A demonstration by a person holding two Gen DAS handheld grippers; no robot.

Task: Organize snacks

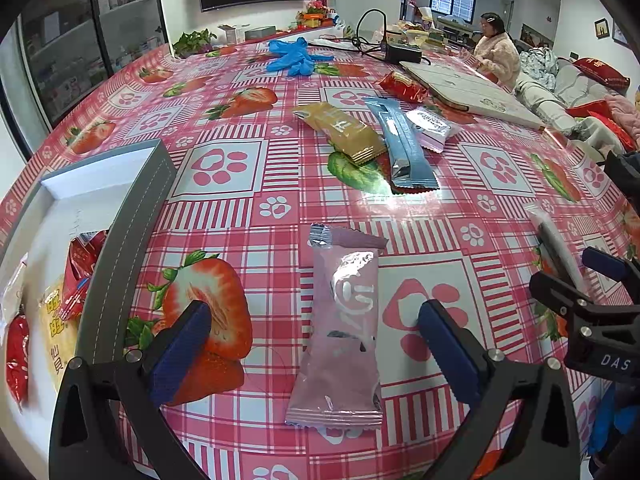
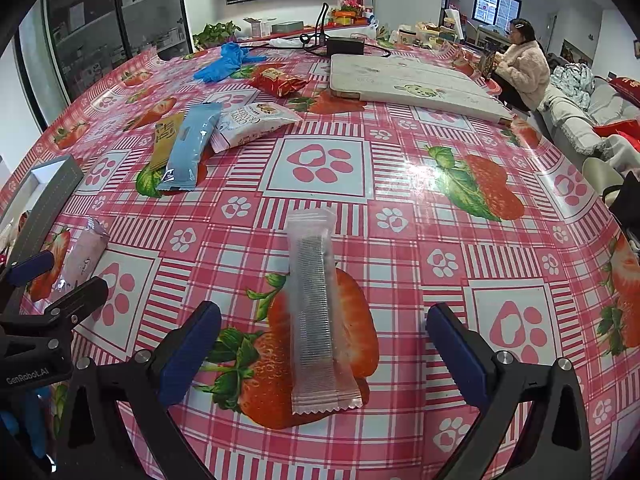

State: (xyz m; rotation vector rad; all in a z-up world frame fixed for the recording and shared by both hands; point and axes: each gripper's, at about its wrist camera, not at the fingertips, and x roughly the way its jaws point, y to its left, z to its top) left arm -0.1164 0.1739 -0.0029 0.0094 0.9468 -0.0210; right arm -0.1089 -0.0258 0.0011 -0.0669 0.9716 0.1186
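Squarely between hand-held gripper (image 1: 316, 344) fingers: pink snack packet (image 1: 344, 340).

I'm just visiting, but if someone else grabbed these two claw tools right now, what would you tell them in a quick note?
Left gripper: open, straddling the pink snack packet, not gripping.
Right gripper: open, straddling the clear wafer packet, not gripping.
Done: some red and yellow snacks already lie in the grey box.
Left: both packets above, plus the gold, blue, white and red packets farther back on the table.
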